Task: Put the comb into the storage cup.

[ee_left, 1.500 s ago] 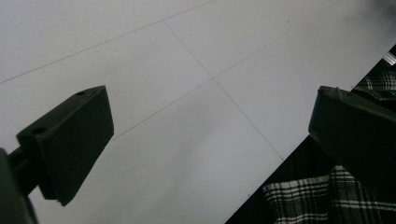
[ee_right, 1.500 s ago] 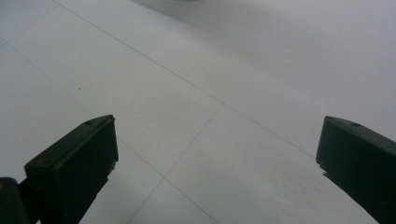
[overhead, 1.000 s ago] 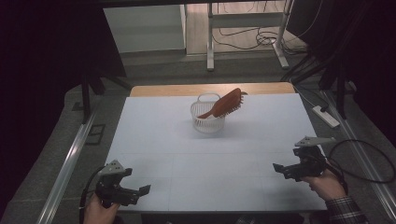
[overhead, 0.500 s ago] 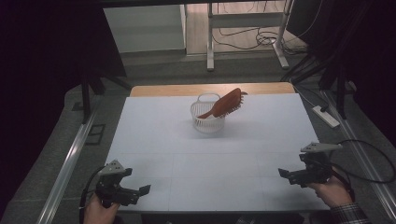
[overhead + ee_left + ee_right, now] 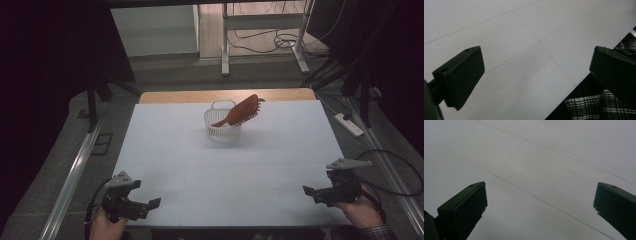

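Hairbrush | reddish-brown, tilted in white basket | both tools spread, empty

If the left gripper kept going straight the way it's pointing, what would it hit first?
Probably the white table top: the left gripper tilts down at bare surface near the front edge, its fingers wide apart, nothing between them.

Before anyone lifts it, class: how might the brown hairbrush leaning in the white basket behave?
The hairbrush looks rigid, so it should lift stiffly. It overhangs the small basket, which looks light, so pulling sideways could tip it. Its bristles may snag the slatted rim.
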A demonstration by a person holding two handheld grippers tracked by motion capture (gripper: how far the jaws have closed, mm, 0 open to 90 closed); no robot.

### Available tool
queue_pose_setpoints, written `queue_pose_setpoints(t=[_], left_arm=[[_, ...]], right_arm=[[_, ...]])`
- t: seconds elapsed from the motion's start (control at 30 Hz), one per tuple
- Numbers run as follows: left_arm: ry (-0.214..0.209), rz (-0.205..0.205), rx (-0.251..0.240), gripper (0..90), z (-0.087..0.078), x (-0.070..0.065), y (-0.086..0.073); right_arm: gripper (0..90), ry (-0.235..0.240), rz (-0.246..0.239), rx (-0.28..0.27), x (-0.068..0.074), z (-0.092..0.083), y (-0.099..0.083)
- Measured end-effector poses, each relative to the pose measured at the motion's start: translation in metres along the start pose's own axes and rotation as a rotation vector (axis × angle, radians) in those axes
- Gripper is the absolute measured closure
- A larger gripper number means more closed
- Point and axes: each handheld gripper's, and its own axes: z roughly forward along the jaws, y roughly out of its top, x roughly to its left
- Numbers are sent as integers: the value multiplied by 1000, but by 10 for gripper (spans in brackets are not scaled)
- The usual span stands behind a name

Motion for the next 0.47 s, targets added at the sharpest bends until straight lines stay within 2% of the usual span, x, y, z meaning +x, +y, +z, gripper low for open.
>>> queue_pose_setpoints(t=[0.27,0.47], left_arm=[[-2,-1,1,4,0,0,0],[-2,-2,-1,4,0,0,1]], right_arm=[[0,-15,5,-5,0,-5,-4],[0,-23,-9,1,0,-5,-5]])
